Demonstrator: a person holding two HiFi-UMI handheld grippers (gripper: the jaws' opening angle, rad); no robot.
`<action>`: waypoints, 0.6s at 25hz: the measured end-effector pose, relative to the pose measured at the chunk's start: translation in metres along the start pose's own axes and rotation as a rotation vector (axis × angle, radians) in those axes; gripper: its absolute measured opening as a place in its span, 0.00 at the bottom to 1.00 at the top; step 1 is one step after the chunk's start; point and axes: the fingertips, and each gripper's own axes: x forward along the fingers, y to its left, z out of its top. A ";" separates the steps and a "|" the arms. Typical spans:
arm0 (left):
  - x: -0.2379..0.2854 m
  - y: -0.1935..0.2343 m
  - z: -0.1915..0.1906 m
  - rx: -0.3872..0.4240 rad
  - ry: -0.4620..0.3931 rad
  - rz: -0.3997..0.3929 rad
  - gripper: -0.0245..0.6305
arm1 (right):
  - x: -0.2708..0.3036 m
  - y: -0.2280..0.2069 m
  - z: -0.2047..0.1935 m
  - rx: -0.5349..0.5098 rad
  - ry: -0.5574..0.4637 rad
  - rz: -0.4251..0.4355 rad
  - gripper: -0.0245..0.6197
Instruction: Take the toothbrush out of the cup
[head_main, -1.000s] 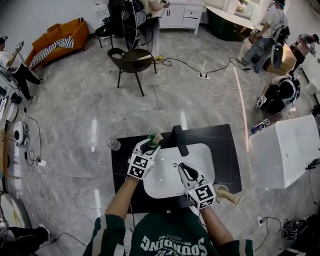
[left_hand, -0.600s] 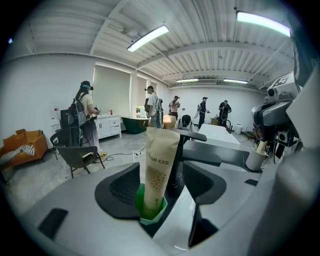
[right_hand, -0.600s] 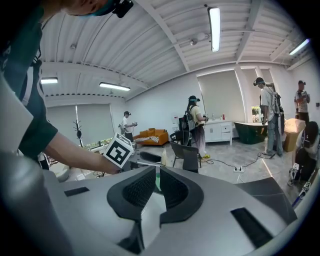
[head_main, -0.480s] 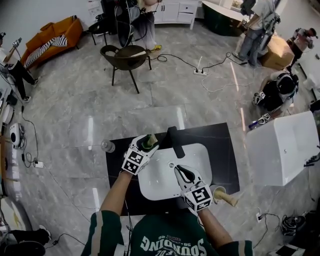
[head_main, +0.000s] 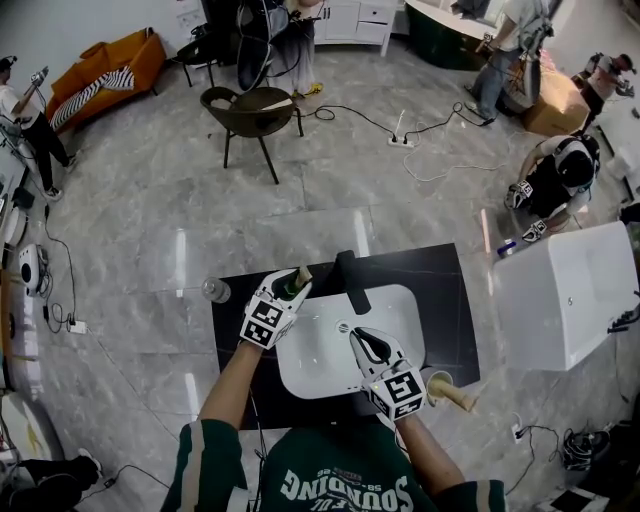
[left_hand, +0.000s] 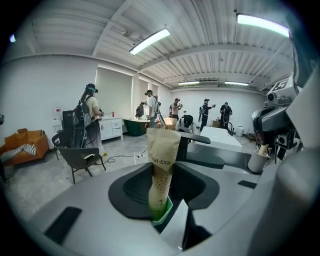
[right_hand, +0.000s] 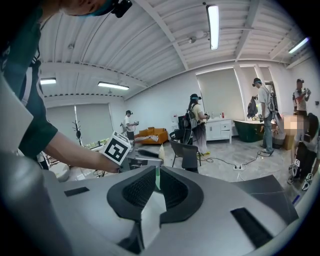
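A toothbrush (left_hand: 161, 170) in a tan paper sleeve, green at its lower end, stands upright between the jaws of my left gripper (left_hand: 162, 200). The jaws are closing and the pads press on it. In the head view the left gripper (head_main: 285, 291) holds the toothbrush (head_main: 299, 278) over the sink's back left corner, next to the faucet. The cream cup (head_main: 440, 385) sits on the counter at the front right with a wooden handle (head_main: 461, 398) sticking out; the cup (left_hand: 258, 160) also shows in the left gripper view. My right gripper (head_main: 368, 346) hovers over the basin, jaws together and empty.
A white sink (head_main: 325, 375) is set in a black counter (head_main: 445, 300) with a black faucet (head_main: 352, 282) at the back. A clear bottle (head_main: 214, 290) stands at the counter's left edge. A white tub (head_main: 565, 300) is to the right. Several people, a chair (head_main: 250, 110) and floor cables lie beyond.
The head view has shifted slightly. Both grippers stay about where they were, the left one still with the wrapped toothbrush beside the faucet.
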 end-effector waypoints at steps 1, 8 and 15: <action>-0.001 0.000 0.001 -0.001 -0.004 0.003 0.26 | 0.000 0.000 0.000 0.000 -0.003 -0.001 0.10; -0.016 0.002 0.015 -0.033 -0.039 0.036 0.25 | -0.008 0.006 0.006 -0.007 -0.015 -0.009 0.10; -0.038 0.005 0.050 -0.080 -0.110 0.072 0.25 | -0.015 0.014 0.015 -0.021 -0.042 -0.008 0.10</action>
